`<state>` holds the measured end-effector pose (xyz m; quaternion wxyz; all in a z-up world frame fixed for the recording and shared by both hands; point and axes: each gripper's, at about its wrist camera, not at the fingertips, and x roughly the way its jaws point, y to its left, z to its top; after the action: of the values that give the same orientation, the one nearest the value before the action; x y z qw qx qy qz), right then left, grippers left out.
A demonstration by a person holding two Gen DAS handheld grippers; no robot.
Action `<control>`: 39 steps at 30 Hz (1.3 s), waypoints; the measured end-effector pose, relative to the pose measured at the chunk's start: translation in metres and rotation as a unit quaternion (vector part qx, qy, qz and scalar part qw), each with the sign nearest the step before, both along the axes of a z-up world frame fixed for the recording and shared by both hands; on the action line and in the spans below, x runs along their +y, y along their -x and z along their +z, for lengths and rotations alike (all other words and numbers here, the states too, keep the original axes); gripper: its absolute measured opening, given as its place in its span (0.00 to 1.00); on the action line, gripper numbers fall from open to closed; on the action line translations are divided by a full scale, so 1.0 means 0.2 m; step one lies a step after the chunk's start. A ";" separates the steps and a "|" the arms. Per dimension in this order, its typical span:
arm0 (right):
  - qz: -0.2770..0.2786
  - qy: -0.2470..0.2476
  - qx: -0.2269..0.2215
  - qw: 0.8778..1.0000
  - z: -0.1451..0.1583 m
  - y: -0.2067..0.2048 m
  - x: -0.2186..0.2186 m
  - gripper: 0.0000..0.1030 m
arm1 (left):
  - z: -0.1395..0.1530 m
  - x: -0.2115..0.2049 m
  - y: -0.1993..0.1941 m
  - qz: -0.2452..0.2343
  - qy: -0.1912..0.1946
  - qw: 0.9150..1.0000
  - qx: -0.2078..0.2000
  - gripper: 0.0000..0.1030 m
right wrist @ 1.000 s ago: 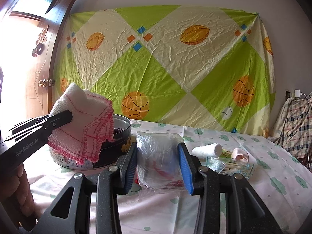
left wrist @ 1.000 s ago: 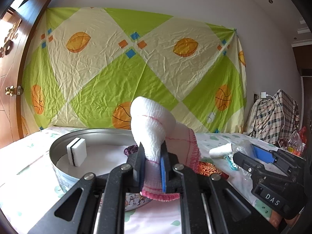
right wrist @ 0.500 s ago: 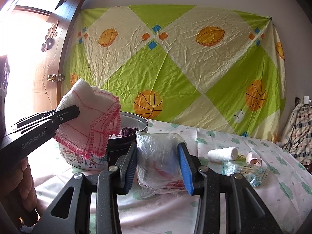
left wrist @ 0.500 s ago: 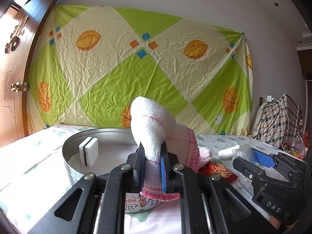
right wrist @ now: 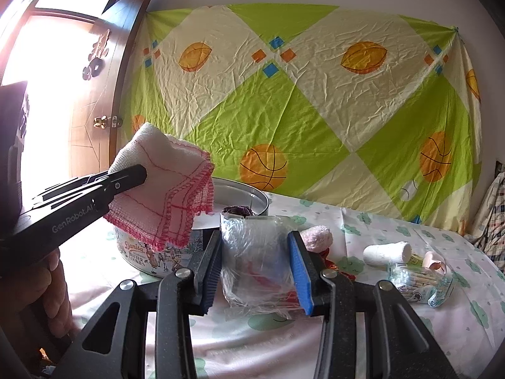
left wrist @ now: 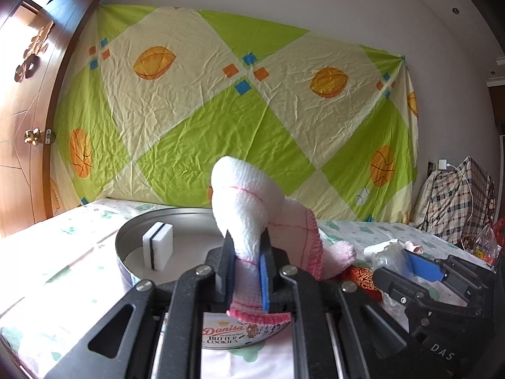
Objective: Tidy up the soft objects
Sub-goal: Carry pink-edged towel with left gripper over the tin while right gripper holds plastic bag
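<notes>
Patterned bedsheet covers the surface [right wrist: 394,243]. Left gripper [left wrist: 246,268] pinches the folded cloth [left wrist: 252,208] directly before the cookie tin [left wrist: 126,246]. Right gripper [right wrist: 255,268], beside it, clamps a plastic bag [right wrist: 255,252].

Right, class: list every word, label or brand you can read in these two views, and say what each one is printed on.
"Danisa BUTTER COOKIES": side of the round cookie tin.
"GenRobot.AI": arm of the left gripper, in the right wrist view.
"DAS": body of the right gripper, in the left wrist view; it may be cut off.
Print on the clear packet of sticks: too small to read.
</notes>
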<state>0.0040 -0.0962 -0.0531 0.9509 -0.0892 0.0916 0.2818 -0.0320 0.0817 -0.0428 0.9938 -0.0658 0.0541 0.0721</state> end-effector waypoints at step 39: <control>0.050 -0.002 0.029 0.998 0.13 -0.09 0.13 0.42 | 0.13 0.18 -0.08 0.016 -0.008 0.999 0.042 0.10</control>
<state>0.0219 -0.0694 -0.0268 0.9328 -0.0840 0.1140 0.3314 -0.0169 0.1183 -0.0172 0.9898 -0.0556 0.0940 0.0915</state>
